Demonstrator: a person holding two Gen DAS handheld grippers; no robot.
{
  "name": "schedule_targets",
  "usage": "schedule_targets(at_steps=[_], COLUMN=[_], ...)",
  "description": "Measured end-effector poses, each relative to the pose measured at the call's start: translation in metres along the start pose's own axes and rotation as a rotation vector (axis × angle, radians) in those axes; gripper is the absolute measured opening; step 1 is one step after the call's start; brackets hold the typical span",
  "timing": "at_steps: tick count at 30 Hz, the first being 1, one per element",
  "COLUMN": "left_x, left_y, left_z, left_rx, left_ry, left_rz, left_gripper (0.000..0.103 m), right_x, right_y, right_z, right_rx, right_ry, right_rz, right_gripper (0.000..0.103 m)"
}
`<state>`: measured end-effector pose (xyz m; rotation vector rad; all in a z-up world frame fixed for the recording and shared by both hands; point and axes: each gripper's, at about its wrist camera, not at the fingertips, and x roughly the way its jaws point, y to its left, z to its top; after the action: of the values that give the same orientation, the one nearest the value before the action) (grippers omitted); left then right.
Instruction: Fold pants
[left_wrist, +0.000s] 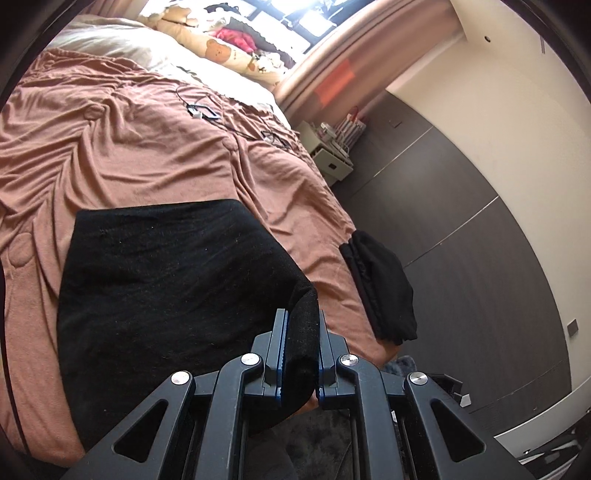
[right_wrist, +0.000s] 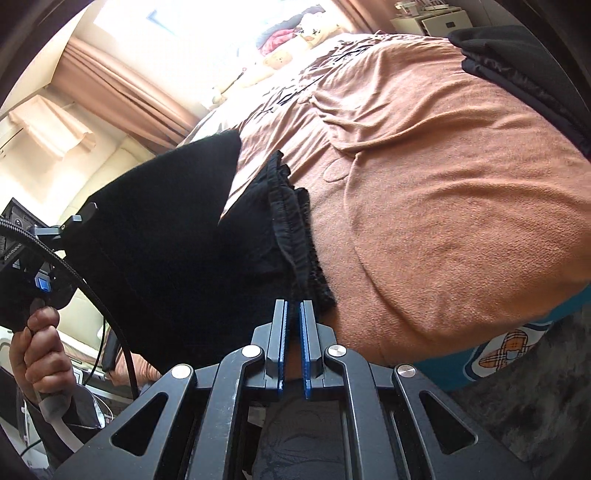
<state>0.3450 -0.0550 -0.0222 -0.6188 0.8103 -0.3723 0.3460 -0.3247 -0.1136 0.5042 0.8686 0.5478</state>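
Black pants (left_wrist: 166, 280) lie on the pink-brown bed cover (left_wrist: 129, 140) near the bed's near edge. My left gripper (left_wrist: 301, 325) is shut on a thick folded edge of the pants. In the right wrist view the pants (right_wrist: 177, 243) hang lifted on the left, with the ruffled elastic waistband (right_wrist: 291, 221) running down to my right gripper (right_wrist: 293, 310), which is shut on the waistband edge. The left gripper (right_wrist: 79, 218) and the hand holding it (right_wrist: 40, 350) show at far left in the right wrist view.
A folded black garment (left_wrist: 384, 288) lies at the bed's right edge; it also shows in the right wrist view (right_wrist: 524, 70). Cables (left_wrist: 207, 110) lie mid-bed. Pillows (left_wrist: 221, 44) are at the head. A nightstand (left_wrist: 332, 147) and dark floor (left_wrist: 461, 258) are beside the bed.
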Motion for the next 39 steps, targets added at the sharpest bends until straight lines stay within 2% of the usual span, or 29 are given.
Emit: schedule_targets(at_steps=[11, 12, 14, 16, 17, 18, 19, 21, 23, 24, 34, 39], left_x=[0.042, 0.047, 0.055, 0.058, 0.057, 0.054, 0.050, 0.043, 0.036, 0.032, -0.004, -0.018], left_y=[-0.018, -0.018, -0.016, -0.014, -0.015, -0.015, -0.016, -0.013, -0.005, -0.001, 0.057, 0.086], left_z=[-0.022, -0.024, -0.029, -0.031, -0.032, -0.033, -0.033, -0.033, -0.032, -0.031, -0.034, -0.039], left_rx=[0.041, 0.042, 0.032, 0.012, 0.013, 0.020, 0.026, 0.029, 0.025, 0.020, -0.045, -0.078], left_ry=[0.095, 0.112, 0.151, 0.171, 0.171, 0.165, 0.153, 0.134, 0.124, 0.119, 0.079, 0.068], left_rz=[0.026, 0.034, 0.034, -0.010, -0.019, -0.013, -0.007, -0.007, 0.008, 0.022, 0.133, 0.198], left_gripper=[0.012, 0.015, 0.024, 0.038, 0.044, 0.055, 0.061, 0.062, 0.062, 0.062, 0.062, 0.062], right_x=[0.002, 0.003, 0.002, 0.001, 0.000, 0.001, 0.001, 0.001, 0.001, 0.002, 0.040, 0.058], right_y=[-0.019, -0.020, -0.017, -0.016, -0.015, -0.015, -0.015, -0.013, -0.011, -0.010, 0.004, 0.011], right_z=[0.002, 0.003, 0.004, 0.005, 0.006, 0.006, 0.007, 0.007, 0.008, 0.007, 0.005, 0.004], right_rx=[0.049, 0.048, 0.042, 0.039, 0.037, 0.037, 0.038, 0.038, 0.037, 0.039, 0.018, 0.011], right_ry=[0.014, 0.014, 0.013, 0.010, 0.010, 0.012, 0.014, 0.012, -0.002, -0.009, 0.060, 0.100], right_rz=[0.001, 0.006, 0.017, 0.029, 0.038, 0.046, 0.058, 0.071, 0.084, 0.087, 0.113, 0.106], right_gripper=[0.004, 0.004, 0.004, 0.004, 0.004, 0.004, 0.004, 0.011, 0.039, 0.044, 0.045, 0.034])
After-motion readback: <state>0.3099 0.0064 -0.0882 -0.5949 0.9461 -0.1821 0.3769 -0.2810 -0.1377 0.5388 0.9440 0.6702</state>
